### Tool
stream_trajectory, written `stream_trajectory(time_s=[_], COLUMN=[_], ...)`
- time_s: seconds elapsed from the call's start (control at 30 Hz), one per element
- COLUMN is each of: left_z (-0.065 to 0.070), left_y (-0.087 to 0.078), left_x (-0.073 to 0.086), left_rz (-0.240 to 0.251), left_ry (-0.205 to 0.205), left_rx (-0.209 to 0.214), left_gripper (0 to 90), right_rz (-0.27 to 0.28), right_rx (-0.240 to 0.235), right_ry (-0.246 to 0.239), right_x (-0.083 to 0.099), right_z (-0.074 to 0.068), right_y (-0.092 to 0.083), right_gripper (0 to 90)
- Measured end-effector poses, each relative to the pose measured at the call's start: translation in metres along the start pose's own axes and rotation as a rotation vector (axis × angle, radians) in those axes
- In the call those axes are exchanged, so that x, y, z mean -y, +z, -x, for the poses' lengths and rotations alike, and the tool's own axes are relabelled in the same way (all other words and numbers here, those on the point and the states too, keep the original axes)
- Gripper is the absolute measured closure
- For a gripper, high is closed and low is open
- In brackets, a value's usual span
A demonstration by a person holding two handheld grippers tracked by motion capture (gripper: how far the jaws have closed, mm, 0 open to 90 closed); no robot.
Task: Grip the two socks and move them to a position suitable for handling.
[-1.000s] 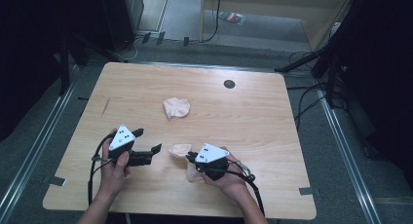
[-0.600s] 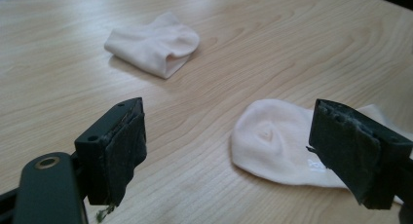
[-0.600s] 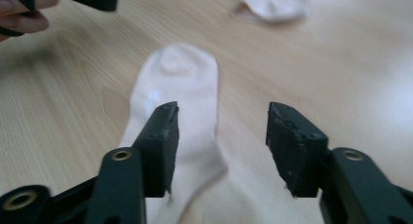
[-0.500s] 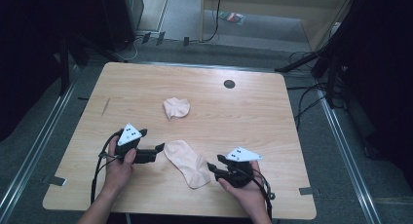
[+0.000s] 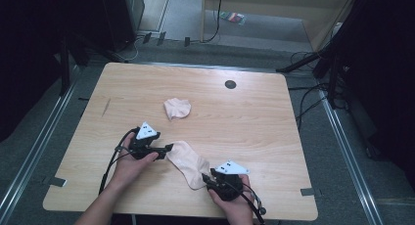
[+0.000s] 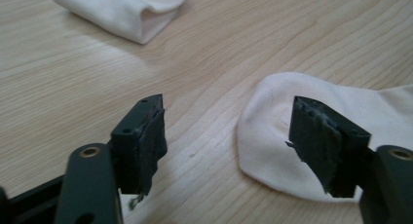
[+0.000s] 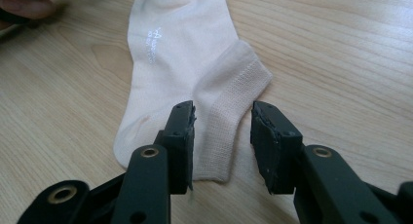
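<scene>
Black jaws of the left gripper [image 6: 226, 146] stand spread, having just been closing; one pad hangs over the toe end of the flat sock [image 6: 316, 136], the other over bare wood, neither pressing it. On the right gripper [image 7: 221, 146] the jaws have also just been closing and straddle the ribbed cuff; they look apart from the cloth, though I can't be sure. That pale pink sock [image 5: 188, 161] lies stretched between both grippers near the front of the wooden table [image 5: 274, 132]. Farther back, well apart, sits a folded sock [image 5: 176, 108].
</scene>
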State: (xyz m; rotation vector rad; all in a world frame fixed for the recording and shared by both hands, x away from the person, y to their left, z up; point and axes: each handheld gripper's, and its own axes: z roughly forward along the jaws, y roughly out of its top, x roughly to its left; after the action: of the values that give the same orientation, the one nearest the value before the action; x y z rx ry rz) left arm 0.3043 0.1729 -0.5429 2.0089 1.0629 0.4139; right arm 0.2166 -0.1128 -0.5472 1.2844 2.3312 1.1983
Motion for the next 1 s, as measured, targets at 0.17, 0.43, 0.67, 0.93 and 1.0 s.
stream_trajectory(time_s=[0.17,0.43,0.67,0.93,1.0], left_z=[0.007,0.012,0.009,0.010,0.010], left_y=[0.008,0.017,0.007,-0.016,-0.021], left_x=[-0.005,-0.007,-0.010,-0.004,-0.001], left_rz=[-0.008,-0.052,-0.040,0.039,0.057], left_ry=[0.020,0.021,-0.002,-0.025,-0.043], left_rx=[0.001,0.012,0.083,0.086,0.081], left_gripper=[42.4,67.6,89.4,89.8,89.9], right_rz=[0.001,0.005,-0.005,0.030,0.031], right_rx=[0.023,0.042,0.031,0.001,-0.002], right_ry=[-0.025,-0.040,-0.040,-0.101,-0.122], right_x=[0.003,0.003,-0.001,-0.022,-0.025], right_z=[-0.005,0.000,0.006,0.026,0.027], right_y=[0.001,0.001,-0.003,-0.019,-0.019], right_gripper=[66.5,81.8,86.0,86.9,87.0])
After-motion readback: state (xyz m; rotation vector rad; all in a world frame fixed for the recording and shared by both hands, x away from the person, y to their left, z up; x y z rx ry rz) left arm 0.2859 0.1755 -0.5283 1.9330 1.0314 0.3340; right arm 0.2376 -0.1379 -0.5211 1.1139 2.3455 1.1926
